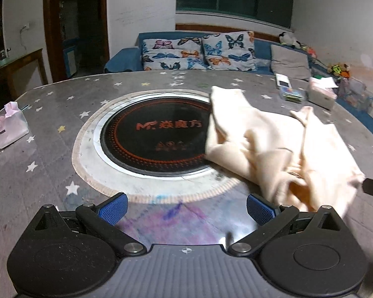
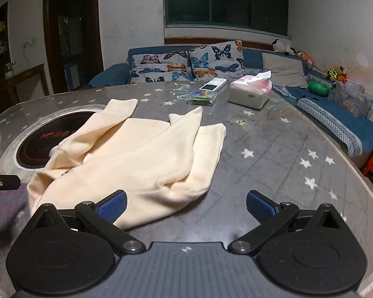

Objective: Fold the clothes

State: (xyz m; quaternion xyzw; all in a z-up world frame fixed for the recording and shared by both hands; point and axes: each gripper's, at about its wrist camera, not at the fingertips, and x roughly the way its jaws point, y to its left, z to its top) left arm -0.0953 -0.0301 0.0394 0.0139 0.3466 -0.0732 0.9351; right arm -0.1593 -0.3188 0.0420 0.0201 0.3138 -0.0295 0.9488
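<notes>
The cream garment [image 2: 136, 156] is seen crumpled on the table [image 2: 273, 149], toward ten o'clock. The left gripper [image 1: 186, 208] is held spread wide and empty; the right gripper [image 2: 186, 208] likewise.

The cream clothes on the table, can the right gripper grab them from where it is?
Probably yes. The right gripper is open, and the crumpled cream garment lies on the table right in front of its left finger, with nothing between them. It would likely need to shift a little left to get cloth between both fingers.

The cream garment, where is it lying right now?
The cream garment lies crumpled on the star-patterned table, its left edge overlapping the round black cooktop. It sits just ahead of both open grippers, nearer than the tissue box.
</notes>
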